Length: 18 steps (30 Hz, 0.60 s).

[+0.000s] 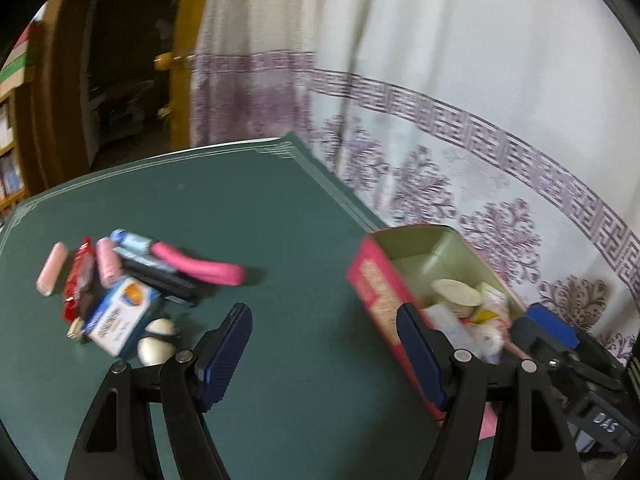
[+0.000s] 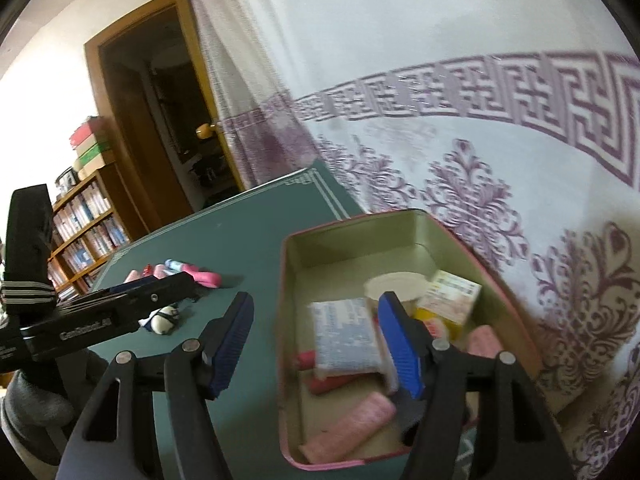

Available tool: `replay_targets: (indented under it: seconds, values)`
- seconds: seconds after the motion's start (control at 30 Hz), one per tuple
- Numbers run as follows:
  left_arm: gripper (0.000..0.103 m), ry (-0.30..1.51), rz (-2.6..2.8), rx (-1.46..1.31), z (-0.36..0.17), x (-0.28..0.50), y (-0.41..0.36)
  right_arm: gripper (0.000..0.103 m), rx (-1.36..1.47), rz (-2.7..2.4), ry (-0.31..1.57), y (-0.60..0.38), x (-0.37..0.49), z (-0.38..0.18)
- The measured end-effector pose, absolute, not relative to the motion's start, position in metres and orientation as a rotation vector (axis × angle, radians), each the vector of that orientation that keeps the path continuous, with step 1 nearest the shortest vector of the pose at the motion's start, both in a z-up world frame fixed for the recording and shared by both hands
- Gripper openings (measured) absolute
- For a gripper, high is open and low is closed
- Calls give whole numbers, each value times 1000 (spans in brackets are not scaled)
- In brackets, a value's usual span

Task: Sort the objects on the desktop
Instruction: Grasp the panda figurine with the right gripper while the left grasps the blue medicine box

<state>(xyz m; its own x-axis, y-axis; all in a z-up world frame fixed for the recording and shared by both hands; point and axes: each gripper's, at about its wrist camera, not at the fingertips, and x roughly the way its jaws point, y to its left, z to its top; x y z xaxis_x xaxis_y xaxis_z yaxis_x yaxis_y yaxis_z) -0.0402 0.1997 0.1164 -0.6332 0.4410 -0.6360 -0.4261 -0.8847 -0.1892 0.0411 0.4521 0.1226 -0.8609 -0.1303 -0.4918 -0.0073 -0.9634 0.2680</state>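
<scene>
Plainly, both tools stand with their blue-padded fingers spread apart and nothing between them. The left tool [image 1: 324,354] hangs over the green table [image 1: 248,208], between a heap of loose things on its left and the tin box [image 1: 374,280] on its right; the right tool [image 2: 322,344] hangs over the box's near left wall, its right finger [image 2: 400,346] above the contents.

The box is a shallow rectangular tin, pink-red with pale print outside and dull cream-green inside, sitting at the table's edge against a white curtain [image 2: 460,152] patterned in purple. Inside it lie a pale blue-and-white packet [image 2: 344,332], a round cream lid or cup [image 2: 394,284], a small yellowish carton [image 2: 452,296], and pink rolls, one long one [image 2: 352,424] near the front wall; the rest is too blurred to name.

The heap lies well apart from the box: a pale pink roll [image 1: 51,268] off to the left, a red wrapper [image 1: 78,280], a second pink roll [image 1: 108,262], a bright pink curved piece [image 1: 200,264], black pens [image 1: 160,276], a blue-and-white carton [image 1: 122,318], and what may be two white egg-shaped objects [image 1: 158,340] just beside that carton.
</scene>
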Motion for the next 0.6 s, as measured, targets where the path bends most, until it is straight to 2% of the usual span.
replay_targets:
  seconds: [0.2, 0.43, 0.6]
  values:
    - [76, -51, 2553, -1027, 102, -47, 148, 75, 810, -2870, -354, 418, 32, 124]
    - [76, -75, 2658, -1093, 86, -52, 86, 76, 848, -2760, -264, 364, 15, 117]
    - [76, -24, 2723, -1110, 78, -52, 52, 76, 906, -2671, -197, 325, -5, 104]
